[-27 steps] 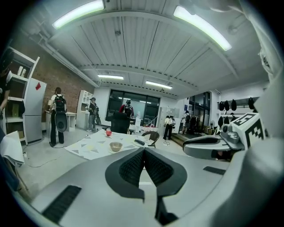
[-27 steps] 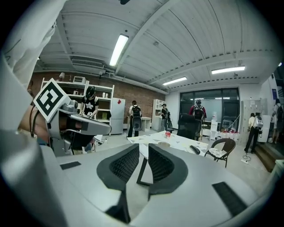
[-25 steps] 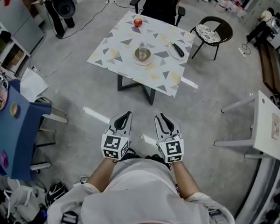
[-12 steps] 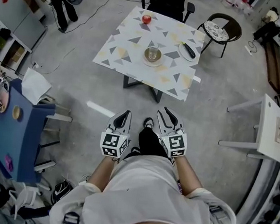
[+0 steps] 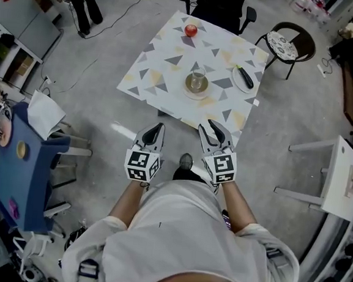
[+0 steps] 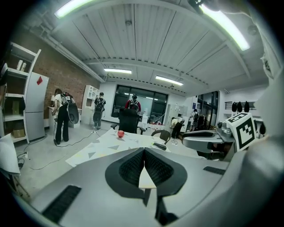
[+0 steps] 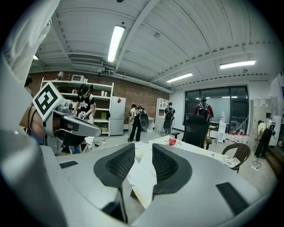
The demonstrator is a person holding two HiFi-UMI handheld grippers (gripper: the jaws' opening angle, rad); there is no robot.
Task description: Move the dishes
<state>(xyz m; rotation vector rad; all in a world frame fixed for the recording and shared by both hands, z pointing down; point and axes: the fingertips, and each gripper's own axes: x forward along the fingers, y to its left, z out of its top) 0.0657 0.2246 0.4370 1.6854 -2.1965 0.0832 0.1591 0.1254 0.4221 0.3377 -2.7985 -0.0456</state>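
Right claw point(image 5: 216, 133), jaws slightly parted and empty, and left claw point(image 5: 154, 134), jaws closed on nothing, hovered at the worktop's point(image 5: 165, 62) lower edge. The plate with a glass point(image 5: 197, 85) lay just above, nearer the right claw, with a second plate point(image 5: 238, 80) toward upper right.

The bench point(image 5: 165, 62) stood ahead, with an apple point(image 5: 190, 30) near its far edge, a bowl point(image 5: 197, 84) at the middle and a plate point(image 5: 243, 77) to the bowl's right. An office chair point(image 5: 222, 3) stood behind the bench, and a round chair point(image 5: 282, 45) stood off its far right corner. The left gripper point(image 5: 156, 129) and the right gripper point(image 5: 214, 128) were side by side at the near edge.
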